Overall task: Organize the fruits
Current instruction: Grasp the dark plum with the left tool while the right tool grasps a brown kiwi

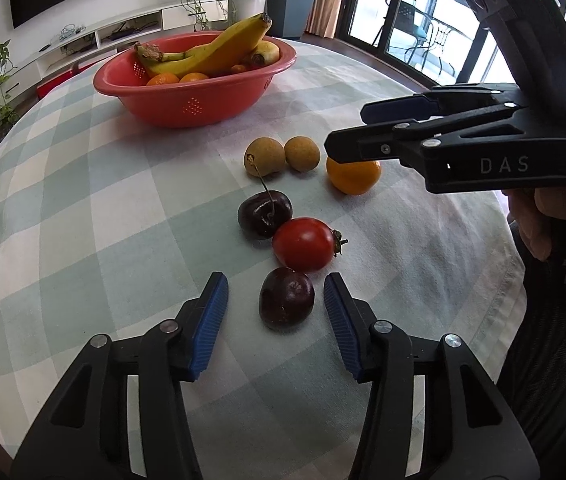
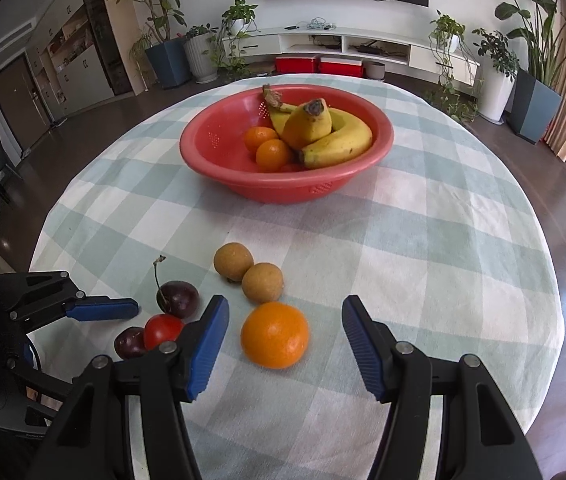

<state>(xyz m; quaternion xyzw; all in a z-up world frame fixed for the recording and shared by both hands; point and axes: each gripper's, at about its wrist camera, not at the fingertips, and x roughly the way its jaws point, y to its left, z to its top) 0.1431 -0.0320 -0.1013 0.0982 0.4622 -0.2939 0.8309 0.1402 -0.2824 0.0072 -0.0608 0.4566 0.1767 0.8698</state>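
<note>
Left claw (image 1: 275, 310): blue ribbed pads are set either side of a dark cherry (image 1: 286, 298), stemless, glossy, deep purple-black. A gap is seen on both sides; the fruit is not pressed. The opening is fairly narrow, no wider than needed to straddle the cherry.

Just beyond this cherry and touching it, a small red tomato (image 1: 303, 243) is noted, smooth, with a dried green calyx on its right end. A second dark cherry (image 1: 264, 215) lies against the tomato's far side, its thin stem curving upward. Further on, two tan, rough-skinned round fruits (image 1: 281, 155) are found side by side, touching.

Right claw (image 2: 283, 334): held open at a middling width, nothing gripped. An orange (image 2: 275, 334), bright and dimpled, is seen on the cloth between the two pads, nearer the left pad, with clear space on either side. In the left wrist view the claw's black tip overlaps the orange from above; contact cannot be told.

All loose fruit rests on a tabletop (image 2: 423, 264) covered with a pale green and white checked cloth. Well apart, toward the far edge, a red perforated bowl (image 2: 219, 140) is recorded, holding yellow bananas (image 2: 335, 140) with brown-tipped stalks and two small oranges (image 2: 267, 148).

A hand (image 1: 539, 216) is seen at the right claw's handle.
</note>
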